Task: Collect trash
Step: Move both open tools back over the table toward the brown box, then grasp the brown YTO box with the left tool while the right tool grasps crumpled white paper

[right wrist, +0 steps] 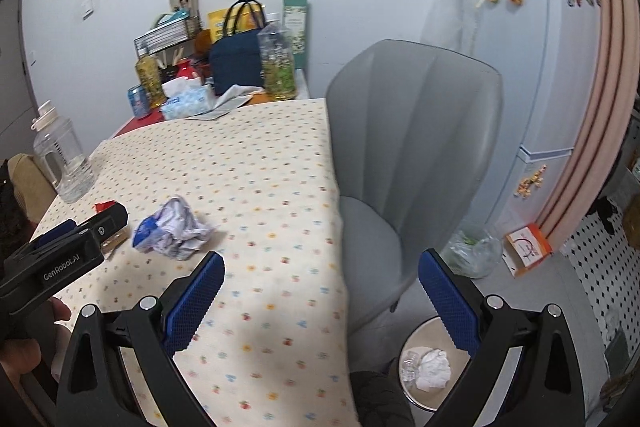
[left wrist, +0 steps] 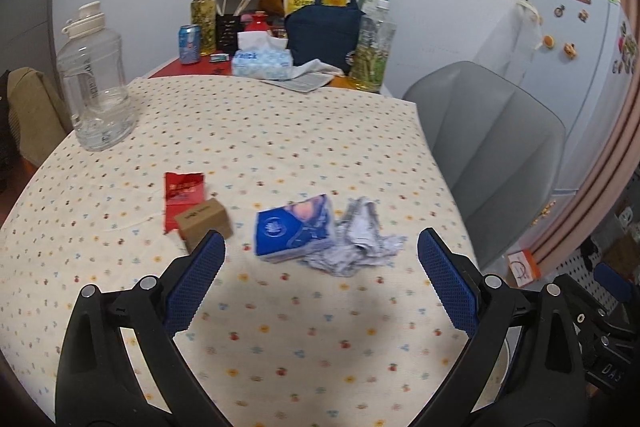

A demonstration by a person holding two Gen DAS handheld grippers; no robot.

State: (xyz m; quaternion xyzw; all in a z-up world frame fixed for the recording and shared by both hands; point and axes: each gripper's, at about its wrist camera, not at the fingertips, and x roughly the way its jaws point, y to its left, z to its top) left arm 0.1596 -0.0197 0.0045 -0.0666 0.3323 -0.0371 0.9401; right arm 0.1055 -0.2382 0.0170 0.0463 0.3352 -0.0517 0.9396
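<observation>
With both the left gripper [left wrist: 321, 254] and right gripper [right wrist: 321, 277] spread empty, the blue tissue pack [left wrist: 294, 229], seemingly overlapping crumpled paper [left wrist: 360, 239] mid-table, should be approached squarely and pinched across its narrow sides.

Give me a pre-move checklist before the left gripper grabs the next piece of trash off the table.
1. Left gripper open and empty: ok.
2. Blue tissue pack ahead between its fingers: ok.
3. Crumpled paper touches the pack, may come along: not ok.
4. Right gripper open, clear of the target: ok.
5. Trash bin on the floor by the grey chair has room: ok.
6. Small brown box is trash: cannot tell.
</observation>
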